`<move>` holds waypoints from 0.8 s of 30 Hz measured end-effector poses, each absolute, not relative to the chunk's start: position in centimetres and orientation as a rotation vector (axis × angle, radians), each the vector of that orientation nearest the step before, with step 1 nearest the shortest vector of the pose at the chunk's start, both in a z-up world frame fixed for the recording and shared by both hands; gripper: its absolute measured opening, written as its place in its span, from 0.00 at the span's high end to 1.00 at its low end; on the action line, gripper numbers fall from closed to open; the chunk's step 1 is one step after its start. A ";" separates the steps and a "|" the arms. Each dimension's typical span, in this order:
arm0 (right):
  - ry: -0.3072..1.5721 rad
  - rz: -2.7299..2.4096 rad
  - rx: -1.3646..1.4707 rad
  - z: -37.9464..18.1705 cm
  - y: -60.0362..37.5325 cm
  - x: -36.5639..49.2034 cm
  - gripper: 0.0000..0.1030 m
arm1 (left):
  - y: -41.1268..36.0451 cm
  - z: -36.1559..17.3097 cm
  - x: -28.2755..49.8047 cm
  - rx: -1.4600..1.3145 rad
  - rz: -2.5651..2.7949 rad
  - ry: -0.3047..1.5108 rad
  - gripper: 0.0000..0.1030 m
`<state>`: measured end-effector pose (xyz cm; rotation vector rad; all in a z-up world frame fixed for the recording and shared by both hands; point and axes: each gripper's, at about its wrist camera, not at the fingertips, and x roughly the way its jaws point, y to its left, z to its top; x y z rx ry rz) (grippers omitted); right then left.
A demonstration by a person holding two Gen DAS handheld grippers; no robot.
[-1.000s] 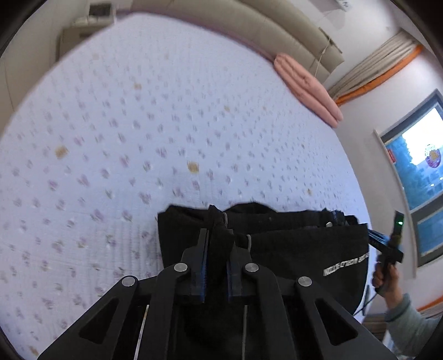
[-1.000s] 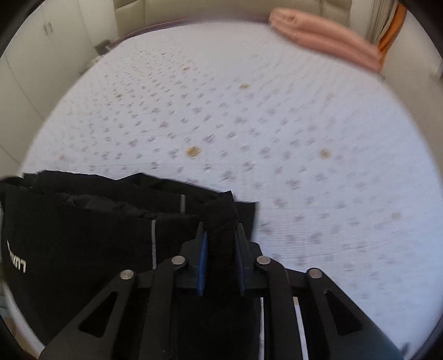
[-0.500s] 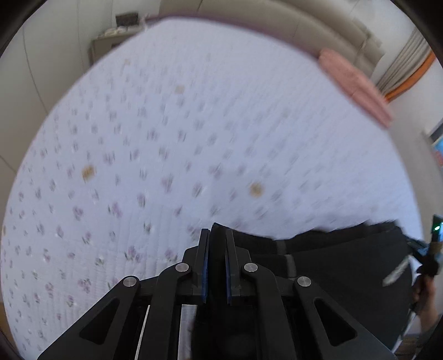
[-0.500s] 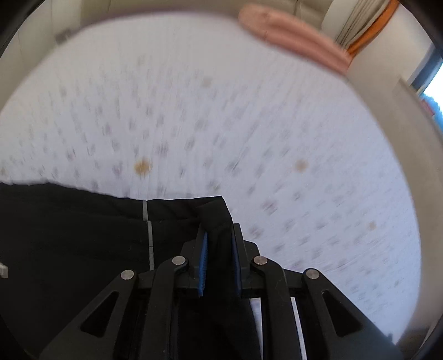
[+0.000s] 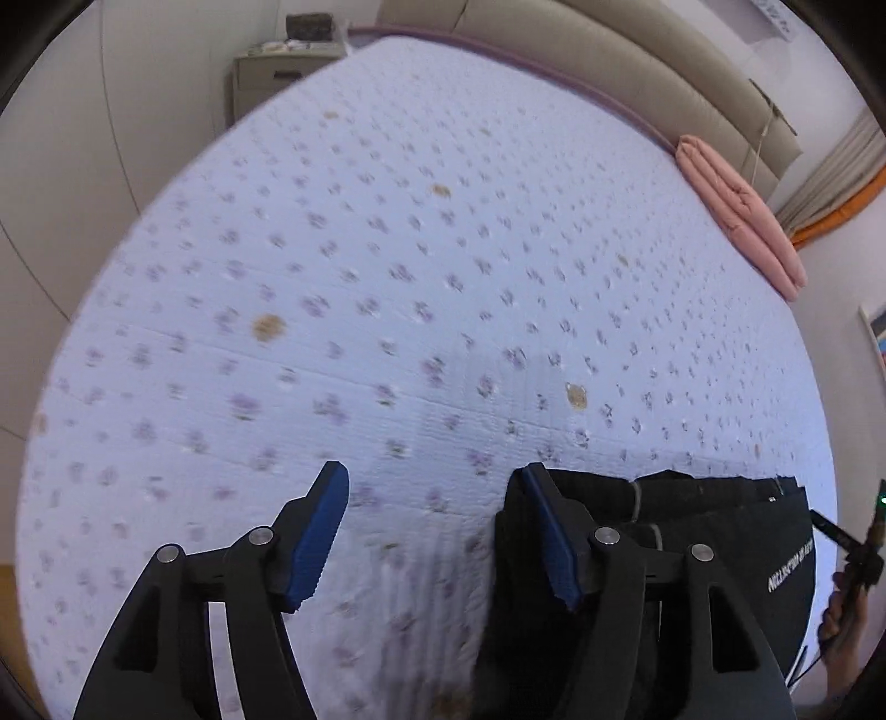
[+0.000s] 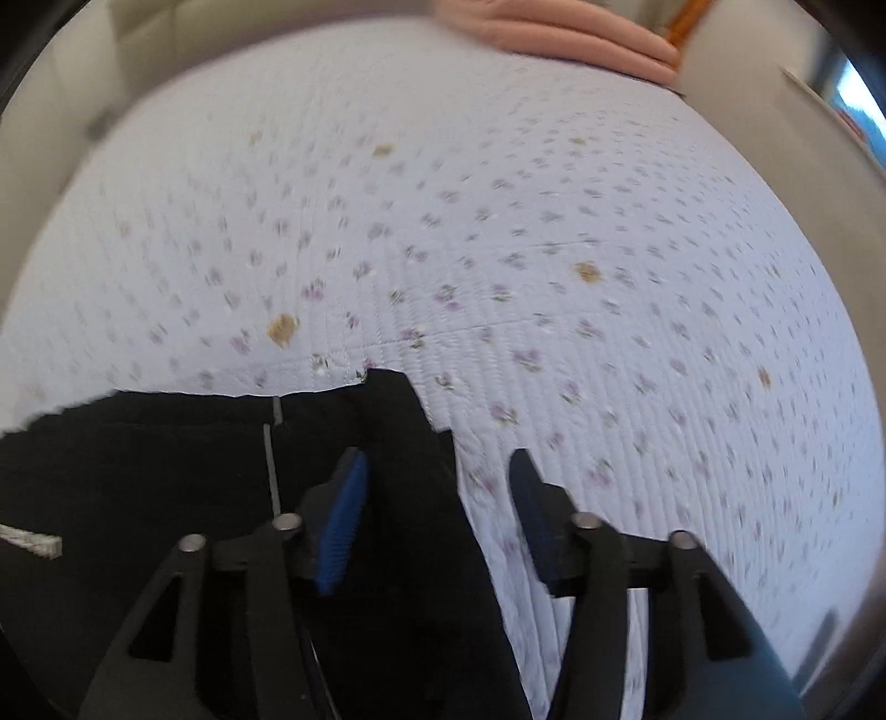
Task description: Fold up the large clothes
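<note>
While both tools, left tool [image 5: 434, 531] and right tool [image 6: 437, 509], gape apart, the black garment [image 6: 166, 471] edges bare bedspread [image 5: 415, 249].

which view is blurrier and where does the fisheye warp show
Right wrist view: blurrier, the bedspread print and pink blanket smeared. Left wrist view: sharper far off, streaked near the left gripper; the bed edge bows round, dark corners. Black garment shows little detail in either.
</note>
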<state>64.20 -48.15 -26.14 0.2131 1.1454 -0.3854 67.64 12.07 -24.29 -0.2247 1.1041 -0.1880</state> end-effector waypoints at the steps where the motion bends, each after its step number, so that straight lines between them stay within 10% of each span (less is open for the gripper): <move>1: 1.127 -0.381 0.233 -25.4 -48.2 63.4 0.44 | 12.1 -24.0 67.4 -0.219 -0.194 1.096 0.34; 14: 1.123 -0.231 0.181 -21.5 -39.9 57.9 0.44 | 17.1 -21.7 69.0 -0.453 -0.167 1.037 0.34; 24: 1.124 -0.082 0.194 -20.6 -33.9 56.5 0.44 | 6.3 -17.7 56.4 -0.072 -0.273 0.984 0.34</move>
